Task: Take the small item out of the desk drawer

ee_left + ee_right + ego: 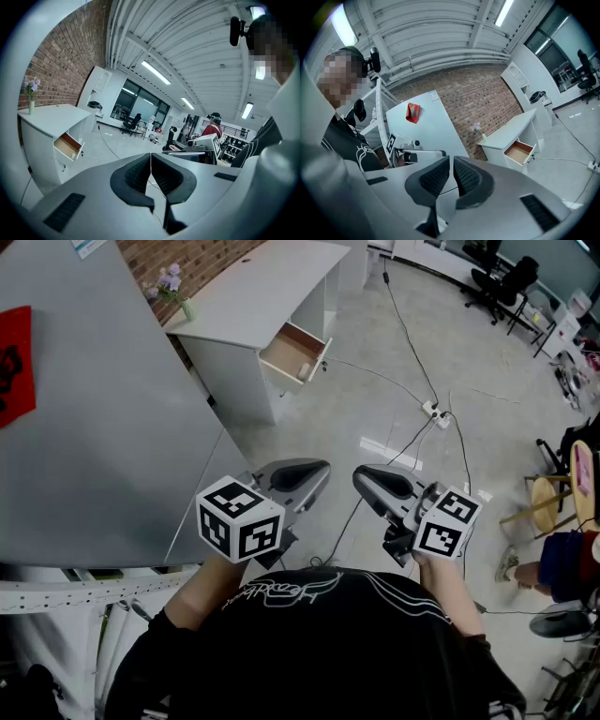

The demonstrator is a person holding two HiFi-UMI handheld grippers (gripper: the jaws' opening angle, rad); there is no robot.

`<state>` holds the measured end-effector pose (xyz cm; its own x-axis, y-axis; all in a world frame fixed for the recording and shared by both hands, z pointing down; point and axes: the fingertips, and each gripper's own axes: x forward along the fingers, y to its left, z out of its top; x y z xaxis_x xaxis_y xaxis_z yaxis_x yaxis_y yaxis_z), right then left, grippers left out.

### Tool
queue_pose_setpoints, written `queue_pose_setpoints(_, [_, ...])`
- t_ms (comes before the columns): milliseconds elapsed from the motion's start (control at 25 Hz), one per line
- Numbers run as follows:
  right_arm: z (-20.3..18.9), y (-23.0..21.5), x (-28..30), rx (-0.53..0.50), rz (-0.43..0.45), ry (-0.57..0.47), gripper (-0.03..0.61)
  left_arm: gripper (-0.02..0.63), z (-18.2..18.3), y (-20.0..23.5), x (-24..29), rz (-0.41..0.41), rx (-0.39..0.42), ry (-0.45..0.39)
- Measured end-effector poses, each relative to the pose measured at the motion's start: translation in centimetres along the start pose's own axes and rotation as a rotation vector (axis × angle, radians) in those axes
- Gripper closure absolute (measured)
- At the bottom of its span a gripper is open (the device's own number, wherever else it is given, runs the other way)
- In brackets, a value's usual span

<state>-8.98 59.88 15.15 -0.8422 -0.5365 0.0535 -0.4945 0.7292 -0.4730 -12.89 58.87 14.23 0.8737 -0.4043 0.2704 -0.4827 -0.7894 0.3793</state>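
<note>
Head view: left claw [317,472], right claw [364,480] closed, empty; open table drawer [292,351] well apart; approach and claw-opening required.

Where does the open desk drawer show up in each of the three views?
Head view: the open drawer is top centre, pulled out of the white desk.
Left gripper view: far left, at mid height, below the desk top.
Right gripper view: right of centre, under the desk top.
Shared landmark: the vase of purple flowers on the desk, against the brick wall.
</note>
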Motion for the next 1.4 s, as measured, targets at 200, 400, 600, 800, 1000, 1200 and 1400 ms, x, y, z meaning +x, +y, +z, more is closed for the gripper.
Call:
queue_pose_setpoints(200, [0.5,-1.3,-1.7,0.003,0.012,-0.012,0.522,0.589,-0.1,-0.8,2.2,0.006,-0.009,-0.006])
queue_pose_setpoints(400, [1.4,-3.1,-4.2,0.012,0.015,-0.040,0.522,0.589,0.2,-2.0,5.1,0.003,-0.020,-0.014])
queue_pose_setpoints(600, [2.8,-4.8,-7.1,0.050,0.034,-0.085,0.520,0.589,0.6,-3.8,8.0,0.000,-0.004,-0.029])
queue_pose_setpoints(800, [2.0,-6.7,-9.2,0.041,0.013,-0.072,0.520,0.589,-0.3,-4.4,10.2,0.015,-0.022,-0.035])
queue_pose_setpoints(1000, [0.9,-8.2,-9.2,0.073,0.016,-0.048,0.520,0.589,-1.2,-3.4,11.1,0.035,-0.063,-0.024])
queue_pose_setpoints(1200, [1.6,-10.9,-7.9,0.075,0.016,-0.059,0.520,0.589,-0.9,-0.9,12.6,0.048,-0.079,-0.032])
queue_pose_setpoints(1400, [2.3,-15.5,-4.9,0.084,0.010,-0.062,0.520,0.589,-0.3,3.8,15.2,0.048,-0.082,-0.019])
